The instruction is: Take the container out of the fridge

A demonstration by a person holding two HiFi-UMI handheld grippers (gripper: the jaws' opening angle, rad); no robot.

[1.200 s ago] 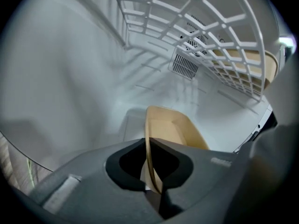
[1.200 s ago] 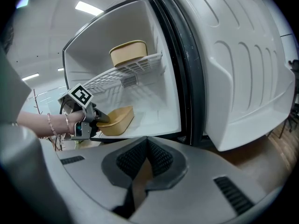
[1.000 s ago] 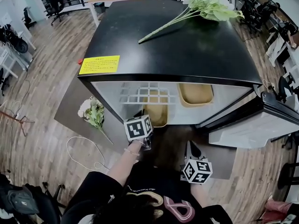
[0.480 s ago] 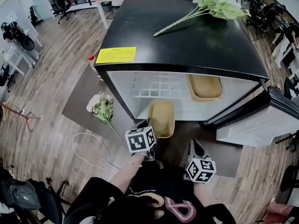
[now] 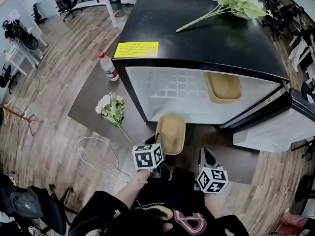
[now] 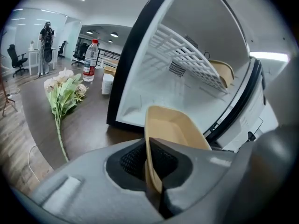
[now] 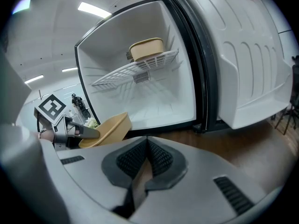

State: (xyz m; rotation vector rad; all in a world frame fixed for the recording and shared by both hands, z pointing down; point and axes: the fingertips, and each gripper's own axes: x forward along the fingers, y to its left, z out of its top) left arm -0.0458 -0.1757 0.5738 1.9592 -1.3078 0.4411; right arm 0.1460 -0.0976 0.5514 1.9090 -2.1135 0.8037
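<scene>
A tan container hangs just outside the open black fridge, in front of its lower compartment. My left gripper is shut on the container's near rim; in the left gripper view the rim runs edge-on between the pads. My right gripper is lower right of it, shut with nothing in it, pointing at the fridge interior. The held container shows at its left. A second tan container rests on the wire shelf.
The fridge door stands open at the right. Green stems lie on the fridge top. On the dark floor mat lie a flower bunch and a bottle. A thin cable loops on the wooden floor.
My left gripper has drawn the tan container out of the fridge's lower compartment toward the person. The right gripper has shifted only slightly. The bottle has come into view.
</scene>
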